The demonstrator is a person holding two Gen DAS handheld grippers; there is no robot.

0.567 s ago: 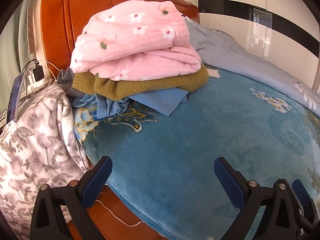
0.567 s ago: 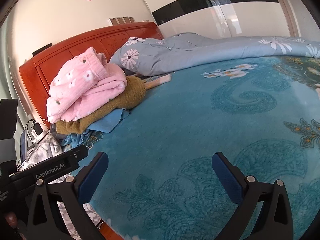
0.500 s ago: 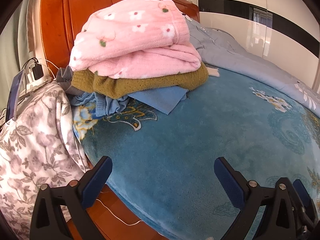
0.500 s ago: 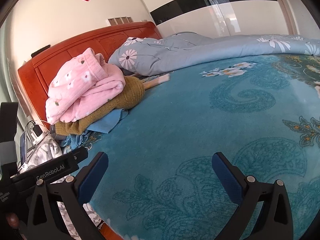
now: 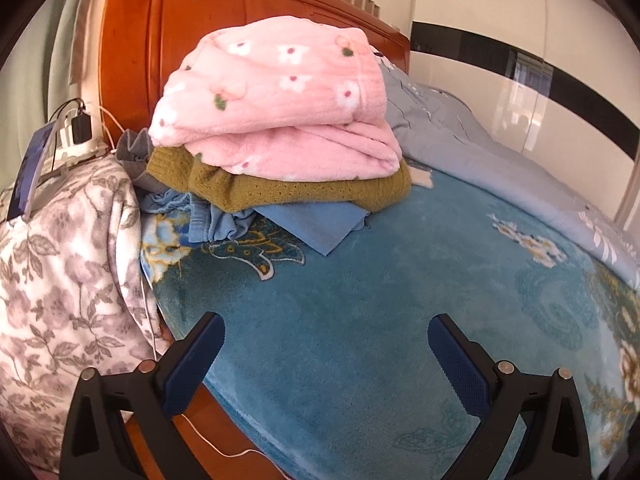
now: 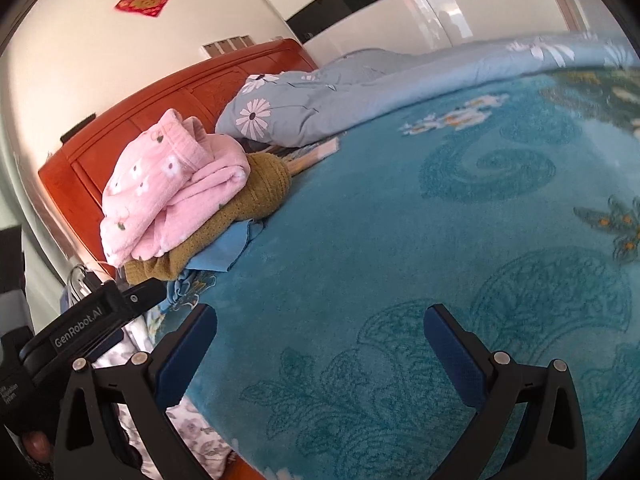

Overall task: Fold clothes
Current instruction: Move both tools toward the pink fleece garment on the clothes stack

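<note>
Left gripper (image 5: 326, 344) has closed in on the far-left clothes pile (image 5: 276, 120); pile looms larger. Both it and right gripper (image 6: 320, 334) spread wide, holding nothing, over the teal blanket (image 6: 400, 280).

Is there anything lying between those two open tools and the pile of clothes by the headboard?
Nothing visible. Only bare teal blanket lies between the left tool and the clothes pile, and the same goes for the right tool. Both tools are open and empty. The floral cloth hangs off to the side, out of the way.
</note>
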